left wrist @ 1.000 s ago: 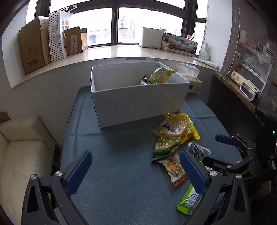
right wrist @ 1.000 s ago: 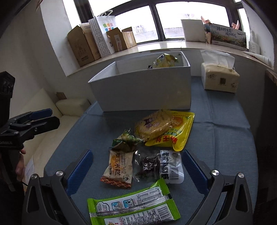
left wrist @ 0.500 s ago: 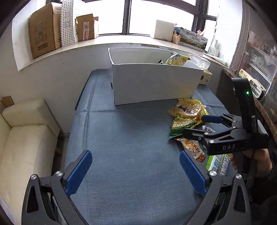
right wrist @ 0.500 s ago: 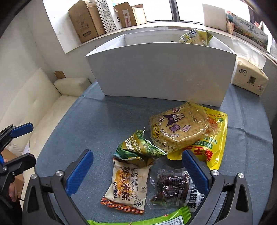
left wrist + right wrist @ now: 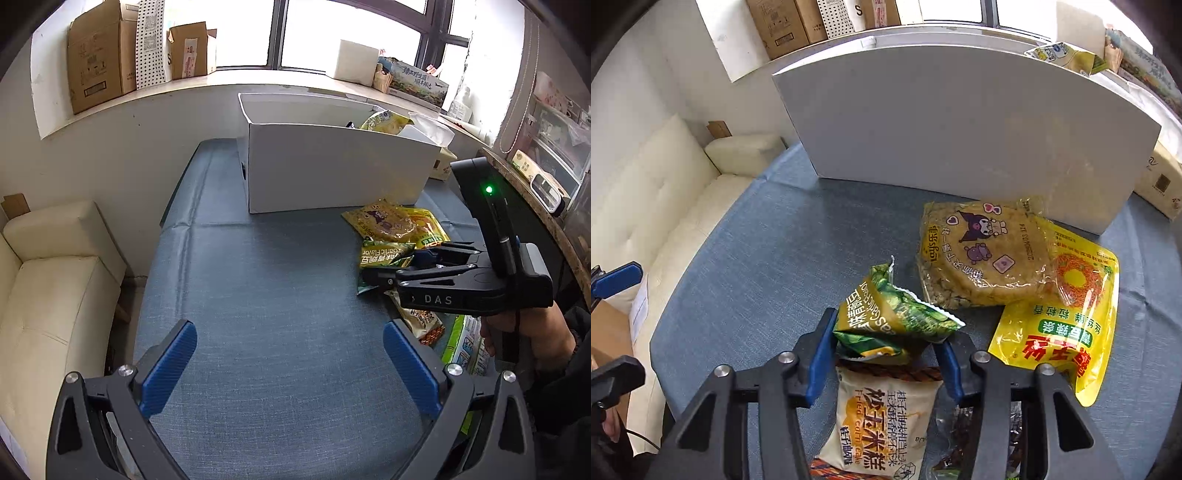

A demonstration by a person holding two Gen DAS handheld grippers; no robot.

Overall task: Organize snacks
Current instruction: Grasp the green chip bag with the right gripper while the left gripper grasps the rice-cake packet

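A white box (image 5: 332, 173) stands at the back of the blue table, with a yellow snack bag (image 5: 386, 122) inside. Loose snacks lie in front of it. My right gripper (image 5: 886, 354) has closed around a green garlic-flavour bag (image 5: 890, 317), its pads pressing both sides; it also shows in the left wrist view (image 5: 380, 254). Behind it lie a clear cartoon-print bag (image 5: 982, 258) and a yellow pouch (image 5: 1060, 314). A fried corn cake bag (image 5: 879, 424) lies under the gripper. My left gripper (image 5: 288, 362) is open and empty over bare cloth.
A cream sofa (image 5: 48, 295) stands left of the table. A tissue box (image 5: 1160, 181) sits right of the white box. Cardboard boxes (image 5: 99, 55) line the windowsill. A green packet (image 5: 461, 343) lies by the right hand. A shelf (image 5: 535, 192) borders the right.
My right gripper moved forward and down onto the green bag and closed its fingers on it. My left gripper drew back and to the left, still open.
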